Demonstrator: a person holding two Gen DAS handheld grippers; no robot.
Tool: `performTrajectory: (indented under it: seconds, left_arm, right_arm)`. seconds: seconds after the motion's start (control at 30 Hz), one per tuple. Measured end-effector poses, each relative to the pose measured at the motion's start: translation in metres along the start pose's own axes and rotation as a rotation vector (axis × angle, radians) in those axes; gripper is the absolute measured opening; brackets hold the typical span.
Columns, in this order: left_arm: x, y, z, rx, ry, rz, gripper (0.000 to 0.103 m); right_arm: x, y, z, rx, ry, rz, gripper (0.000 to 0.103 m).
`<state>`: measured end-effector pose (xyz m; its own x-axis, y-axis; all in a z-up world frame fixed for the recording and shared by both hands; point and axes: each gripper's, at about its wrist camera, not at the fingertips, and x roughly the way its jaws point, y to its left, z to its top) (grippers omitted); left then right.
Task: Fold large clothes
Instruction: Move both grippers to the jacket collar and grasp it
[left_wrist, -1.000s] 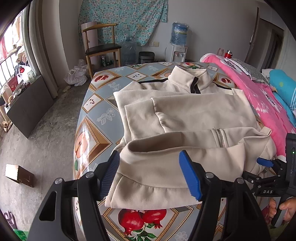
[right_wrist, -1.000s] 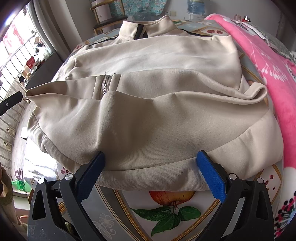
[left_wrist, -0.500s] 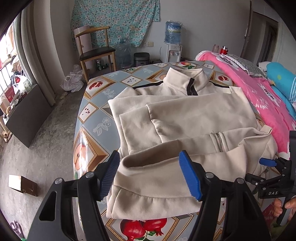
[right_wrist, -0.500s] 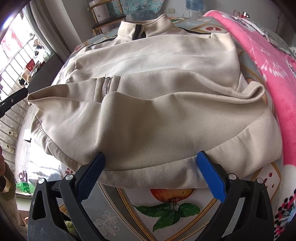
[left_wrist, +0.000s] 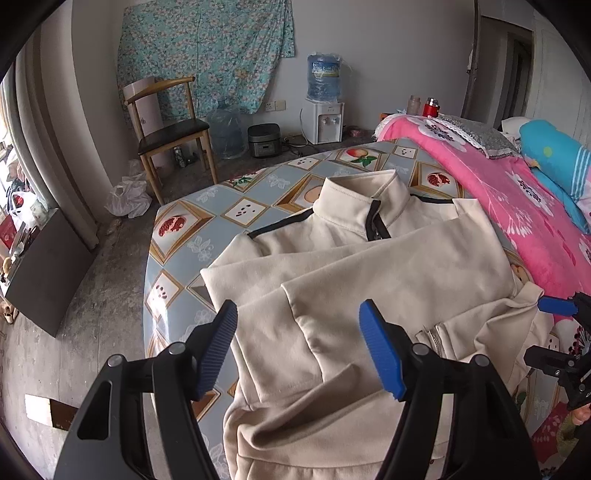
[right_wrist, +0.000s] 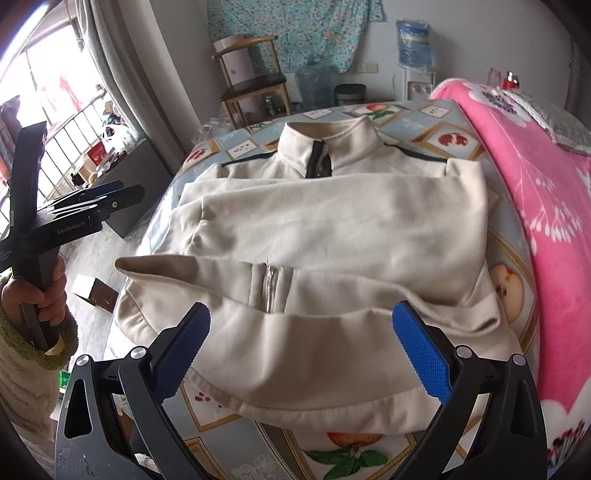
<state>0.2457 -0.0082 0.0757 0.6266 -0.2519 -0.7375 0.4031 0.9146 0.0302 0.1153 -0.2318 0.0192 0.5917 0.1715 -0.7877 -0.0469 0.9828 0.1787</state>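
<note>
- Daylight pours in from the window (right_wrist: 55, 122), blown out white in the right wrist view.
- The room is evenly bright; shadows are soft.
- Fisheye bending and dark corners ring both views.

A pink blanket (right_wrist: 535, 206) walls the jacket's (right_wrist: 332, 229) right; bare tablecloth (left_wrist: 177, 258) opens leftward.

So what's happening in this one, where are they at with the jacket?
A person holding a tool in each hand is folding a cream zip-neck jacket on a table with a fruit-patterned cloth. The sleeves are folded across the body and the bottom hem is turned partway up toward the collar. Both the left tool and the right tool are open above the near edge, gripping nothing. A pink blanket lies alongside.
</note>
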Motion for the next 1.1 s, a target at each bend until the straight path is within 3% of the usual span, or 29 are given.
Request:
performTrajectory:
  seconds: [0.17, 0.27, 0.33, 0.5, 0.67, 0.77, 0.93, 1.07, 1.1]
  left_arm:
    - [0.012, 0.008, 0.034, 0.005, -0.003, -0.029, 0.067]
    - [0.022, 0.012, 0.061, 0.019, -0.015, -0.009, 0.067]
    - [0.035, 0.018, 0.079, -0.003, -0.02, -0.01, 0.074]
    - [0.083, 0.022, 0.121, -0.07, 0.019, -0.05, 0.074]
    - [0.155, 0.008, 0.152, -0.102, 0.14, -0.109, 0.075]
    - [0.198, -0.001, 0.163, -0.122, 0.204, -0.087, 0.075]
    - [0.238, -0.013, 0.17, -0.135, 0.217, -0.052, 0.075]
    - [0.257, -0.022, 0.165, -0.106, 0.285, -0.068, 0.074]
    - [0.26, -0.023, 0.163, -0.106, 0.307, -0.073, 0.069]
  right_arm:
    - [-0.002, -0.002, 0.046, -0.076, -0.018, 0.002, 0.096]
    - [0.001, -0.018, 0.083, -0.079, -0.026, 0.002, 0.096]
    - [0.012, -0.034, 0.111, -0.054, -0.012, -0.01, 0.096]
    - [0.067, -0.063, 0.175, -0.002, 0.093, -0.038, 0.096]
    - [0.133, -0.081, 0.231, 0.053, 0.167, -0.084, 0.096]
    - [0.177, -0.089, 0.259, 0.071, 0.227, -0.145, 0.096]
    - [0.238, -0.103, 0.277, 0.078, 0.343, -0.271, 0.096]
    - [0.253, -0.111, 0.268, 0.074, 0.419, -0.27, 0.095]
    - [0.252, -0.11, 0.264, 0.058, 0.428, -0.271, 0.094]
